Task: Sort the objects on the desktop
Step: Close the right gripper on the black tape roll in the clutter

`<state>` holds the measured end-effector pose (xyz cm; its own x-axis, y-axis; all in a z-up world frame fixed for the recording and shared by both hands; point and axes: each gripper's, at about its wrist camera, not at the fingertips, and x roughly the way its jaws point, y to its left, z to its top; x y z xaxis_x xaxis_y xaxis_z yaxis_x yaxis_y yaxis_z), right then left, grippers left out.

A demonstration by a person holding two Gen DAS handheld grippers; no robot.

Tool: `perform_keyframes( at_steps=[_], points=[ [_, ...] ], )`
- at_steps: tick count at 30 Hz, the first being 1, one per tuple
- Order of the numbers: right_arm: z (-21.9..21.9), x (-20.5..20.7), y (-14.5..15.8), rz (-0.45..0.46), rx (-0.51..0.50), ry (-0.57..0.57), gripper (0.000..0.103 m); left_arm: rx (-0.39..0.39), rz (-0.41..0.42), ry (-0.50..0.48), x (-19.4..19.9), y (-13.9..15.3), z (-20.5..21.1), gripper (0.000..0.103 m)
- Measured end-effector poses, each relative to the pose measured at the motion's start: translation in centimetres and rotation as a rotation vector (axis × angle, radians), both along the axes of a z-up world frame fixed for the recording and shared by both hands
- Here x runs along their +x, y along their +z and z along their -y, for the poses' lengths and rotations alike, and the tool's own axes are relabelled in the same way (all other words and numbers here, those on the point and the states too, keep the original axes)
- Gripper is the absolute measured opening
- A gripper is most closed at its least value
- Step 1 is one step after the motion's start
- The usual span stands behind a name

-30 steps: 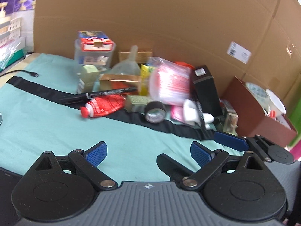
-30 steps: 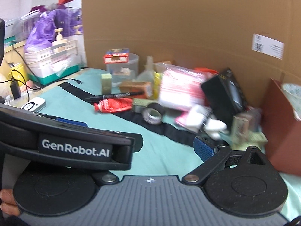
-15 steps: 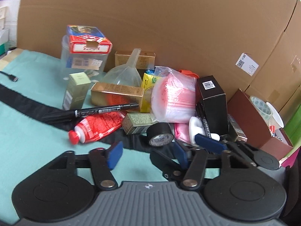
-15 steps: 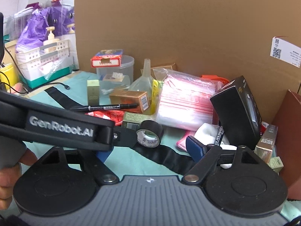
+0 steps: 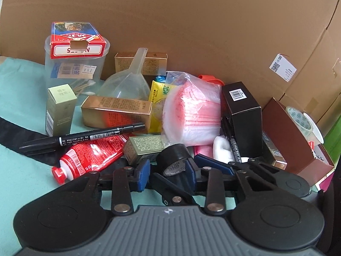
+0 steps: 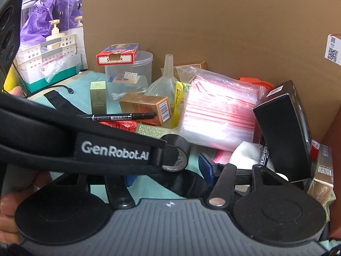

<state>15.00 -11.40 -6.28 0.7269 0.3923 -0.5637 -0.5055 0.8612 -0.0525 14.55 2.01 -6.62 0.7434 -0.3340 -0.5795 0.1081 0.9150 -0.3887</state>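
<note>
A pile of desk items lies on the teal cloth [image 5: 23, 98]. A black tape roll [image 5: 173, 160] sits at the pile's front edge, also in the right wrist view [image 6: 178, 152]. My left gripper [image 5: 167, 173] has its blue pads on either side of the roll, close to it; firm grip is not clear. A black marker [image 5: 85, 137] lies over a red tube [image 5: 91, 156]. My right gripper [image 6: 168, 170] is open, just right of the left one; its left finger is hidden behind the left gripper's body.
A gold box [image 5: 116, 112], clear funnel [image 5: 127, 79], pink zip bags [image 5: 191, 115], a black box [image 5: 243, 115] and a clear tub [image 5: 74, 68] with a red card box crowd the pile. A brown tray [image 5: 298, 140] stands right. A cardboard wall [image 5: 191, 21] backs everything.
Both grippers moved forward into the pile. The left gripper's jaws narrowed from wide open to either side of the black tape roll.
</note>
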Motion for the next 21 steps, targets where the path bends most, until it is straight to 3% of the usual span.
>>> perform_keyframes(
  at_steps=[6,9,13,21],
  points=[
    [-0.3,0.4,-0.4,0.015,-0.014,0.029,0.045,-0.009,0.005,-0.005,0.7,-0.6,-0.2,0.037],
    [-0.5,0.7,-0.6,0.011,-0.023,0.028,0.038,0.008,0.02,-0.008,0.9,-0.7,-0.1,0.031],
    [-0.5,0.2,-0.5,0.032,-0.039,0.032,0.038,-0.03,0.015,-0.013,0.9,-0.7,-0.9,0.018],
    [0.6,-1.9,0.0,0.052,-0.051,0.024,0.038,-0.039,0.007,0.026,0.4,-0.9,-2.1,0.015]
  ],
)
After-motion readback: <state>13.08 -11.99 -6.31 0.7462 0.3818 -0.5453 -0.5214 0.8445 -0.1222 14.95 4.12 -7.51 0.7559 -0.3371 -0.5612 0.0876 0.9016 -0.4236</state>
